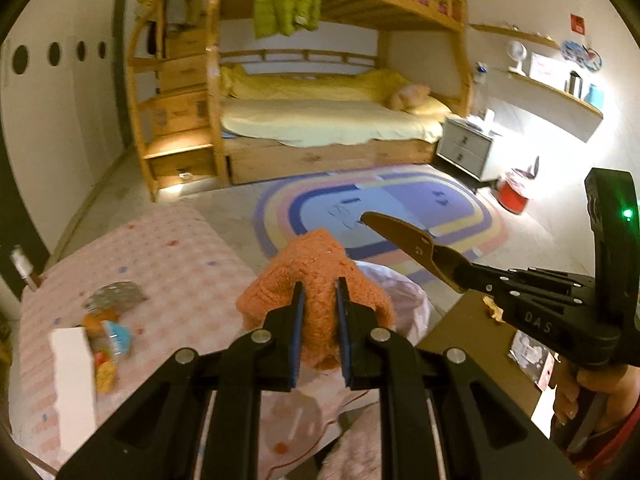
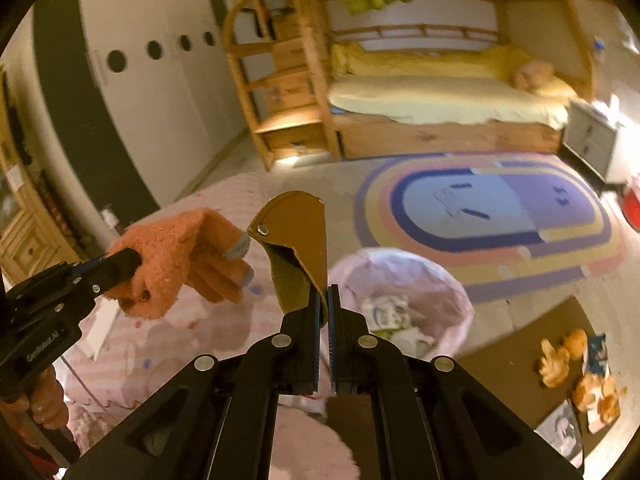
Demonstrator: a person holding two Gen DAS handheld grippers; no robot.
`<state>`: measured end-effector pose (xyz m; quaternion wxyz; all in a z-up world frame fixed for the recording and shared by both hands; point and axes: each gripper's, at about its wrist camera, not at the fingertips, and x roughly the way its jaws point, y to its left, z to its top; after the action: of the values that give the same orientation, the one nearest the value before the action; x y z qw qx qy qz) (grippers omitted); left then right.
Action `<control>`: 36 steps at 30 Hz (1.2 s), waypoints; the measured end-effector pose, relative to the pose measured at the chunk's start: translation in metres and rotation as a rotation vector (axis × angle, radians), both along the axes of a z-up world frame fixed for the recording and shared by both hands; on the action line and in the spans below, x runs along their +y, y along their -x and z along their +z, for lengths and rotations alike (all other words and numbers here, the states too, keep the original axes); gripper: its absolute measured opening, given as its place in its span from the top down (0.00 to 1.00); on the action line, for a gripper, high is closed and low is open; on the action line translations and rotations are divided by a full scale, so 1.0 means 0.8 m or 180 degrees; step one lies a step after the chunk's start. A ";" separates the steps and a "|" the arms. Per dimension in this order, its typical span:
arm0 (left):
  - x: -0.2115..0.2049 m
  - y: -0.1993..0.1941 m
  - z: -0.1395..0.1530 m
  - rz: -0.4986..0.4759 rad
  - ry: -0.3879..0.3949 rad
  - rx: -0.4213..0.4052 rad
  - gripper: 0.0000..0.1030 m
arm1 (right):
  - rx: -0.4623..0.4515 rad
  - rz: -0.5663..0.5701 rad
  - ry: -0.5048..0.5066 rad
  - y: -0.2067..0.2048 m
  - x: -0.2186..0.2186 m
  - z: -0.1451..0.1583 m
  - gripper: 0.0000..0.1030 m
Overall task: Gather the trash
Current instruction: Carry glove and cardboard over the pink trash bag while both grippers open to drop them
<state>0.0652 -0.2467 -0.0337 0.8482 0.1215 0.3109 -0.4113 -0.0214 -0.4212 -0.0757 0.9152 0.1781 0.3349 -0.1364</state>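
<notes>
The orange glove (image 1: 320, 292) was pinched in the left gripper (image 1: 320, 300), held up over the pink-lined trash bin (image 2: 404, 312). The right gripper (image 2: 329, 304) was clamped on a brown leather strap (image 2: 298, 240). Only the right wrist view showed the glove's grey fingertips, paper scraps in the bin, and orange peels (image 2: 576, 376) on the brown mat (image 2: 520, 360). The left view alone caught wrappers (image 1: 106, 332) on the pink bedspread (image 1: 168, 256).

Bin (image 2: 460, 312) base hidden by tongs, shelf items (image 1: 576, 84) too small — wrappers (image 1: 106, 344) blurred
</notes>
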 end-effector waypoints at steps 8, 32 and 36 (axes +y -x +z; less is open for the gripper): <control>-0.058 -0.020 -0.030 -0.0218 -0.0067 0.0166 0.87 | 0.0194 -0.0179 -0.0209 -0.009 -0.047 -0.034 0.97; -0.103 -0.070 -0.062 0.0087 -0.0200 0.0230 0.55 | 0.0142 -0.0340 -0.0308 -0.049 -0.100 -0.045 0.49; -0.069 -0.063 -0.048 0.0277 -0.0216 0.0145 0.52 | 0.0022 -0.0310 -0.0280 -0.038 -0.088 -0.027 0.50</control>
<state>0.1153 -0.3020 -0.0725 0.8534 0.1271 0.3489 -0.3659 0.0086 -0.4918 -0.0972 0.8975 0.2338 0.3347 -0.1665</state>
